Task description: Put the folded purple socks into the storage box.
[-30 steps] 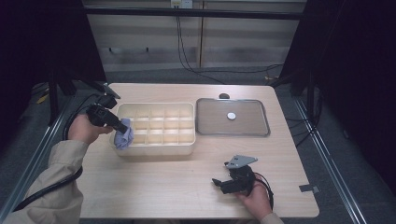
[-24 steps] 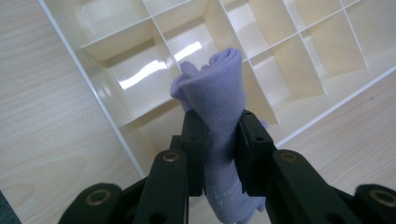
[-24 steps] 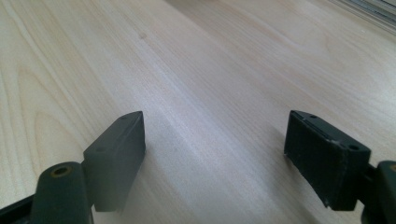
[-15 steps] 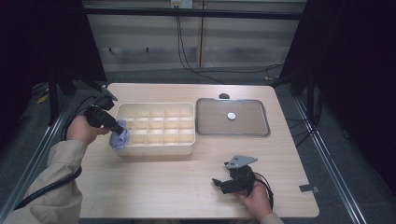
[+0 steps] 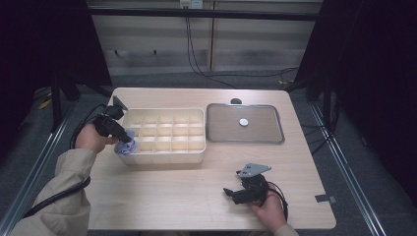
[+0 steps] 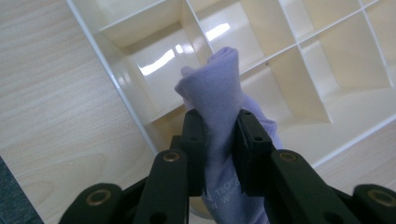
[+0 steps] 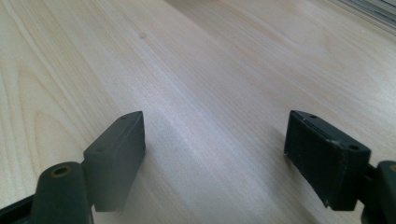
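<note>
A cream divided box (image 5: 164, 136) with several compartments stands on the left half of the wooden table. My left gripper (image 5: 124, 139) hangs over the box's near-left corner, shut on a lilac cloth (image 5: 126, 147). In the left gripper view the cloth (image 6: 215, 98) is pinched between the black jaws (image 6: 219, 135) above a corner compartment of the box (image 6: 154, 60); printed letters show on its lower part. My right gripper (image 5: 231, 192) rests low at the table's front right, open. In the right gripper view its jaws (image 7: 215, 149) stand wide apart over bare wood.
A grey metal tray (image 5: 244, 123) lies right of the box with a small white disc (image 5: 243, 122) in it. A small dark object (image 5: 236, 101) sits behind the tray. Black cables trail from both grippers. A strip of tape (image 5: 325, 198) lies near the front-right edge.
My left gripper has sunk slightly with the cloth, toward the box's near-left corner. The right gripper has stayed put.
</note>
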Action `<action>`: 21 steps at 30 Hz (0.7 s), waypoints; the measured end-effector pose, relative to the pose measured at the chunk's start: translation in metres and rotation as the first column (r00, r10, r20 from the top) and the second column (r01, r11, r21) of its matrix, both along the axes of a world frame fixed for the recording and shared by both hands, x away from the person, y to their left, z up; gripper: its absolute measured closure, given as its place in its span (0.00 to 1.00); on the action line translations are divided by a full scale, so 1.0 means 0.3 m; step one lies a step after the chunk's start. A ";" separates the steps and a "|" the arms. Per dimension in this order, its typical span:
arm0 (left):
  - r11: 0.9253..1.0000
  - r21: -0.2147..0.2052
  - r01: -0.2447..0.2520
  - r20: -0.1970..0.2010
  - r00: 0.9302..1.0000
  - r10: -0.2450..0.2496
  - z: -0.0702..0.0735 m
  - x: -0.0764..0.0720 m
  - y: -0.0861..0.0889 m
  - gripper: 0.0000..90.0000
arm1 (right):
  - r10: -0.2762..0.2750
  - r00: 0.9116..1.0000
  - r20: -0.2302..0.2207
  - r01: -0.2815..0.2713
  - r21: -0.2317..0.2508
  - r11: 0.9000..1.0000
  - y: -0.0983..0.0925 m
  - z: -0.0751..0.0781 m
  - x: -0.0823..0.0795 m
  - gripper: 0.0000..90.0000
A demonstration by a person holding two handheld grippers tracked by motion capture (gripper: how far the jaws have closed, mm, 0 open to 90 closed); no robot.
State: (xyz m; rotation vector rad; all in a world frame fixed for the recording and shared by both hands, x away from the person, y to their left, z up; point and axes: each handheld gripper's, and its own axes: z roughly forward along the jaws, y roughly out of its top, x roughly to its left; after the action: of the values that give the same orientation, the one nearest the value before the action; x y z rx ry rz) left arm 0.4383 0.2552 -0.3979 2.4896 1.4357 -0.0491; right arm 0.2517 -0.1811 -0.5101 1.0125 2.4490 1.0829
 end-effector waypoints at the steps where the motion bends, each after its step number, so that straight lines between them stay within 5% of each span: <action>1: 1.000 0.004 0.001 -0.002 1.000 -0.001 -0.005 0.001 -0.002 0.84 | 0.000 1.000 0.000 0.000 0.000 1.000 0.000 0.000 0.000 0.23; 21: 0.995 0.101 0.016 -0.032 0.999 -0.012 -0.065 -0.004 -0.029 0.86 | 0.000 1.000 -0.002 0.000 0.000 1.000 0.000 0.000 0.000 0.23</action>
State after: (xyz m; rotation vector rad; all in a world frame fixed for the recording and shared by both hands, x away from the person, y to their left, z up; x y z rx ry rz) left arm 0.4372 0.2465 -0.4174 2.5911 1.4679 -0.0192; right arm 0.2516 -0.1811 -0.5101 1.0140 2.4501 1.0829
